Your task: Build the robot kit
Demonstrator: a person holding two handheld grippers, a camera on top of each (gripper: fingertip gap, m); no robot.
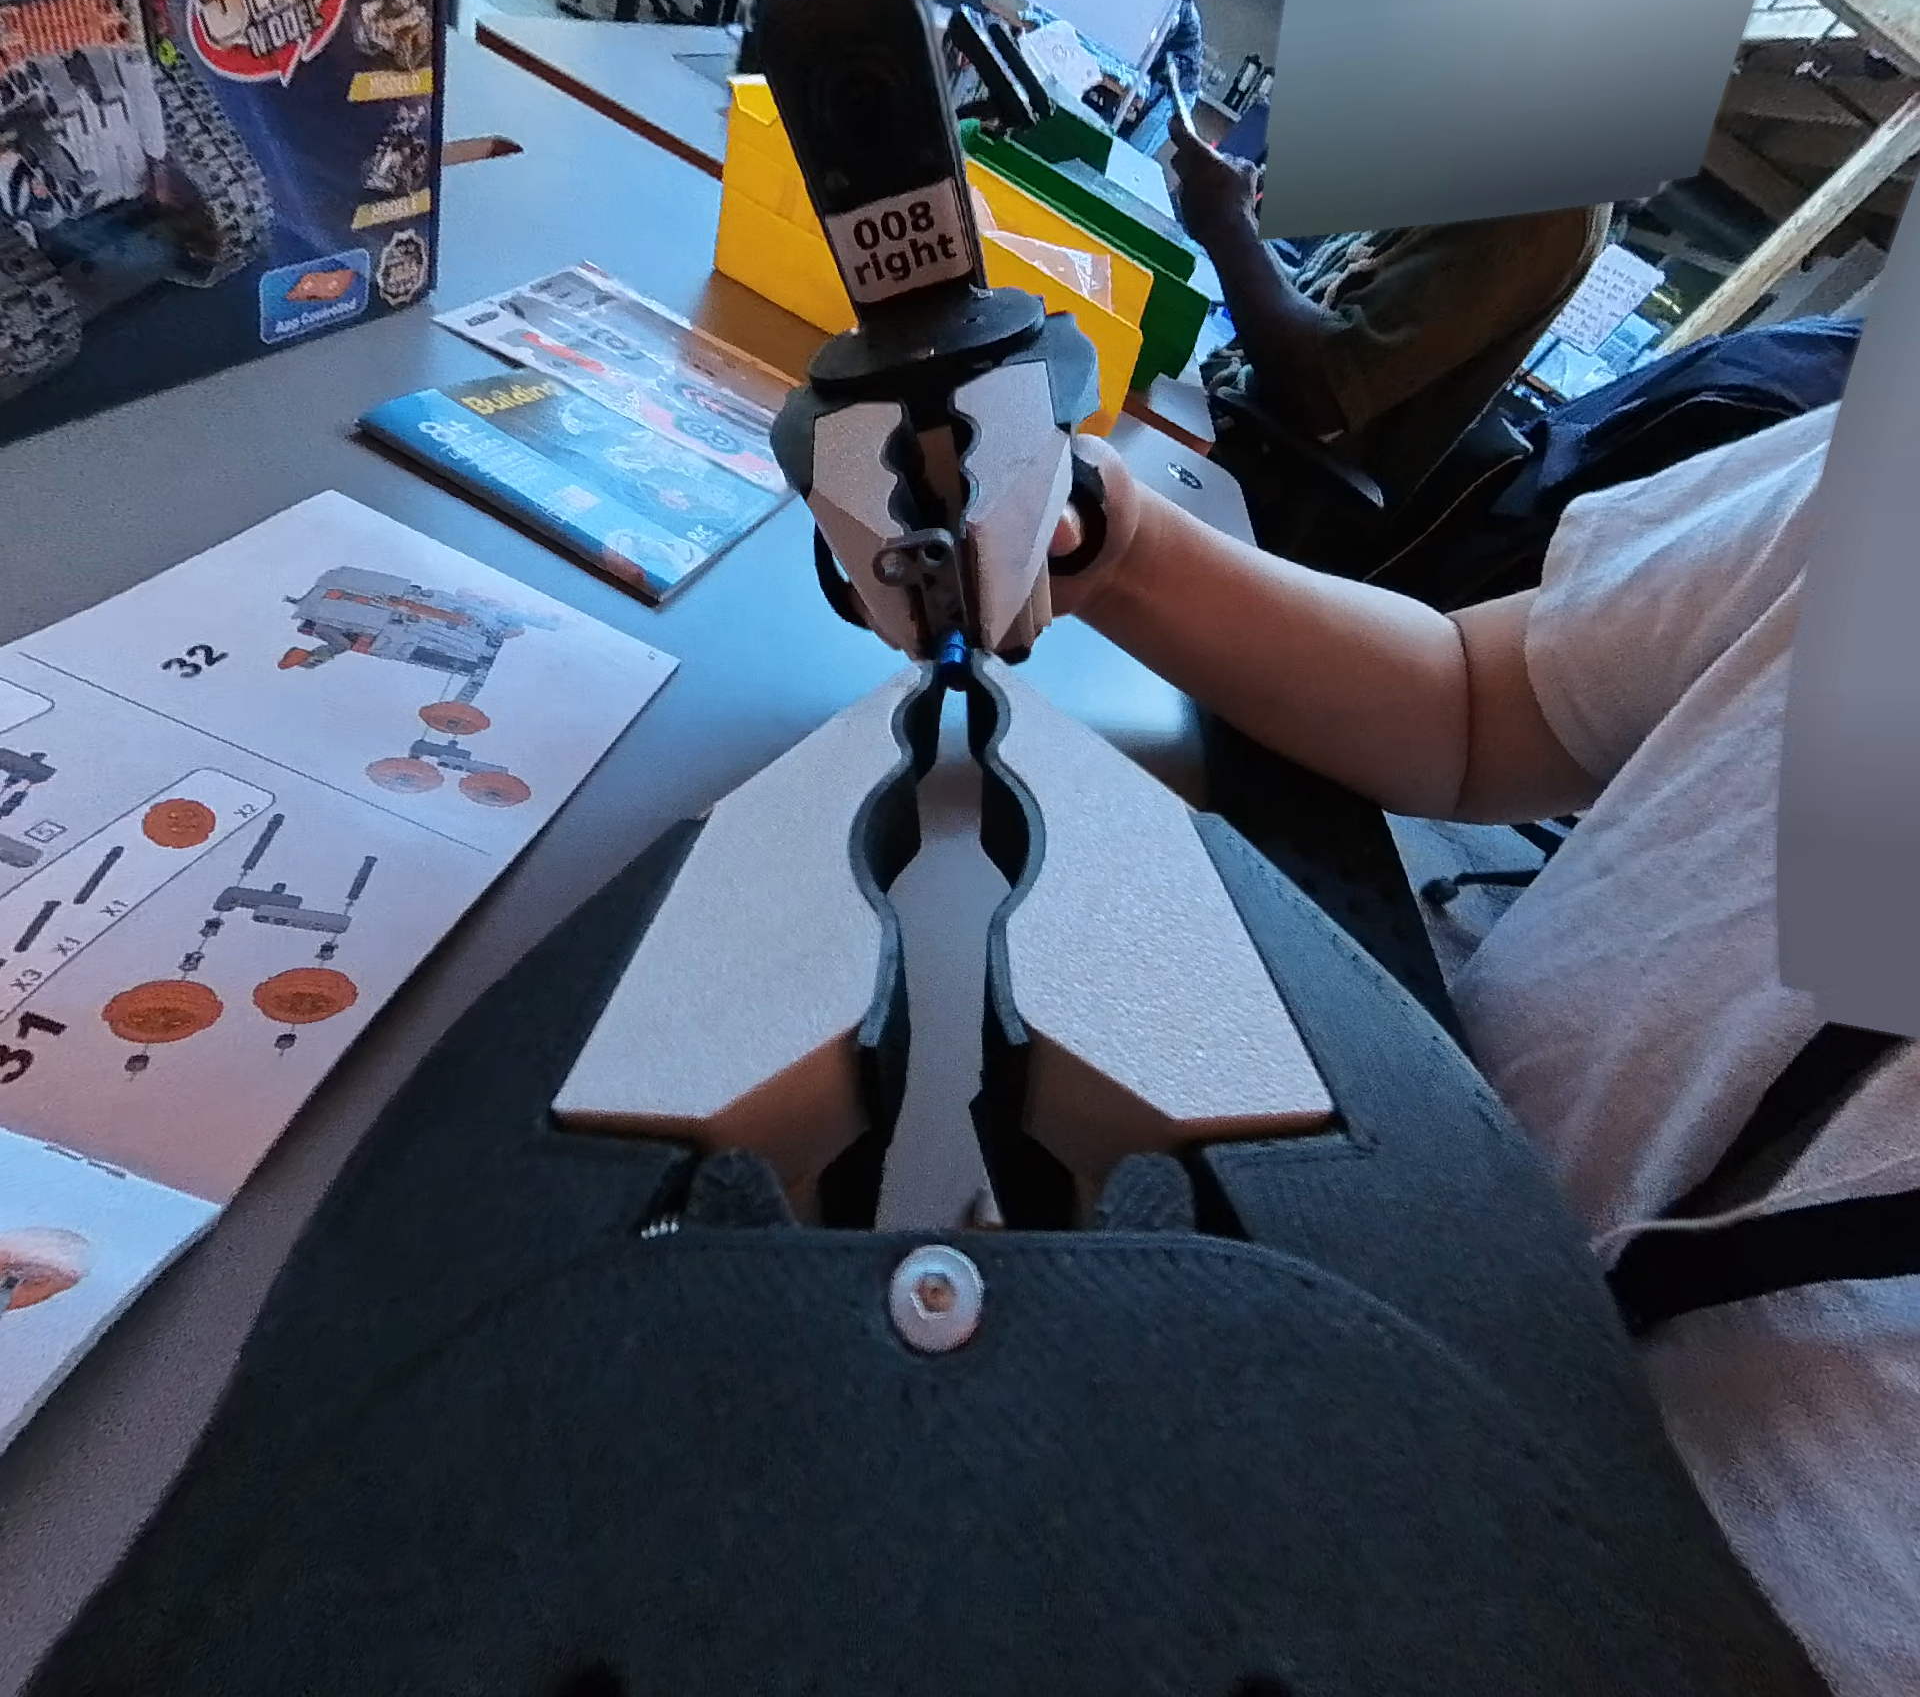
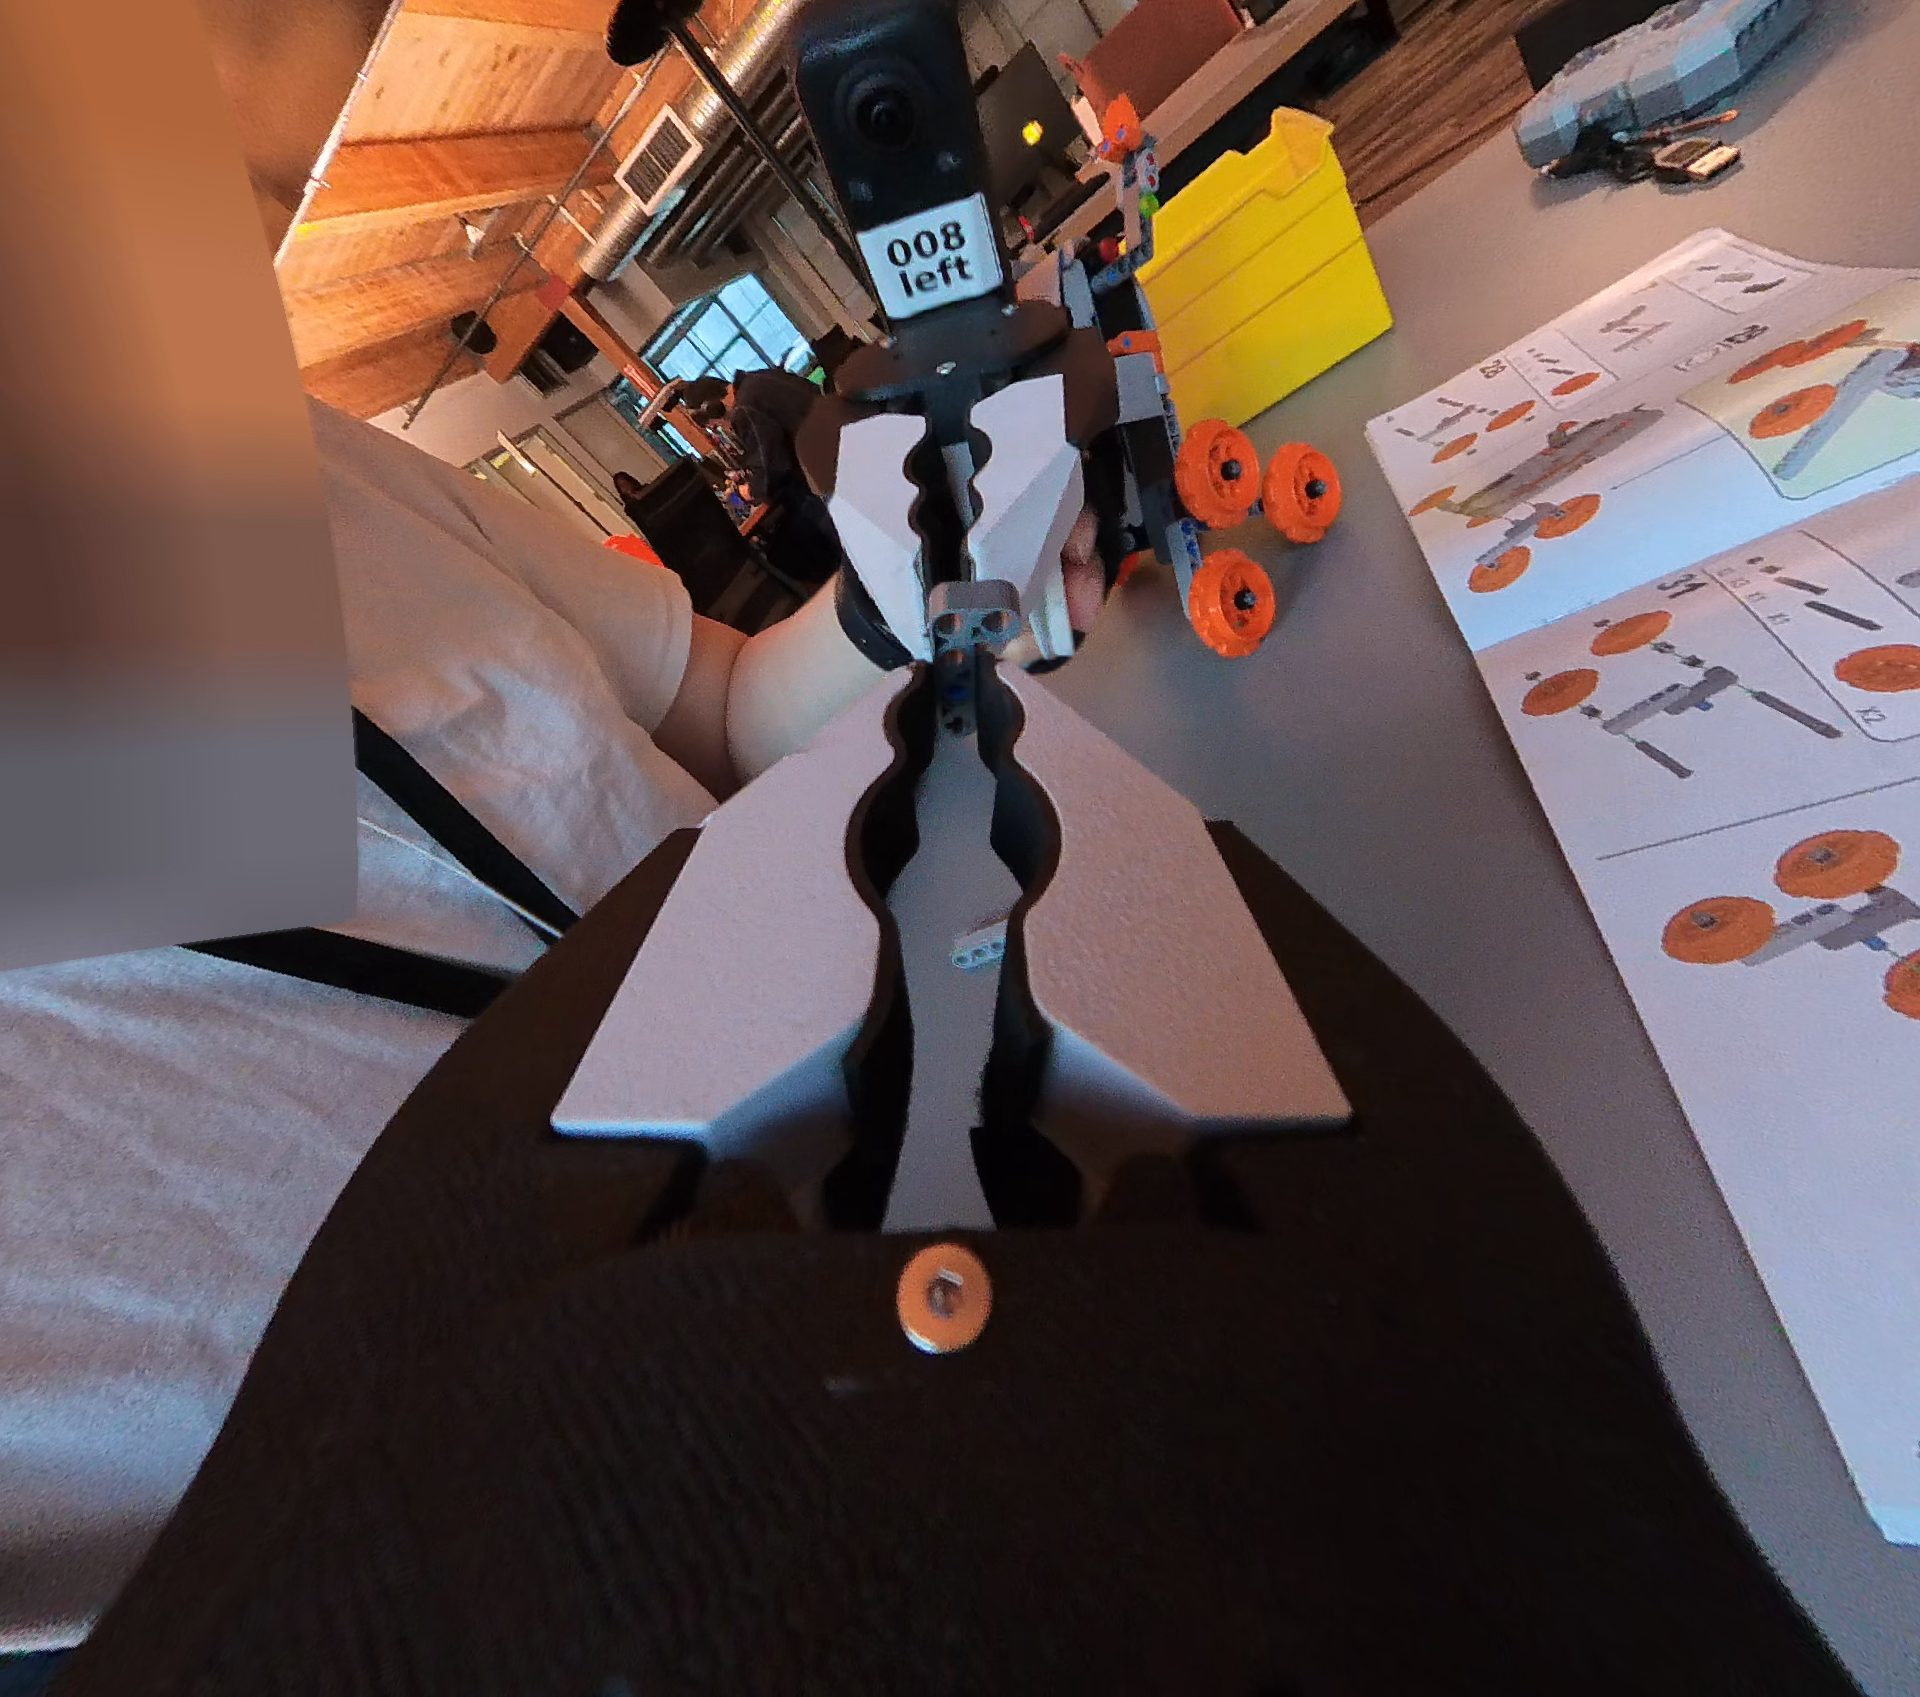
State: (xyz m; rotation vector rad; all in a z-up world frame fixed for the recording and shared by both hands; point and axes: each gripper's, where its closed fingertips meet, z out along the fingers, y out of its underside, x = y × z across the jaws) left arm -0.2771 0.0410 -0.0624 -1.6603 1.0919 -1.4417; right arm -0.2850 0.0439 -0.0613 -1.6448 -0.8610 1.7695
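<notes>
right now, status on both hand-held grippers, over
Left hand-held gripper shut on blue pin. Right hand-held gripper shut on grey beam. Tips nose to nose above table. Wheeled model beyond, apart.

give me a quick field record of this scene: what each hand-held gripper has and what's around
left hand-held gripper: shut on small blue plastic pin, tip to tip with the other
right hand-held gripper: shut on grey plastic beam with holes
surface: grey table
paper: open white instruction booklet
model: grey brick vehicle with orange wheels
bin: yellow plastic bin
box: blue printed kit box
</notes>
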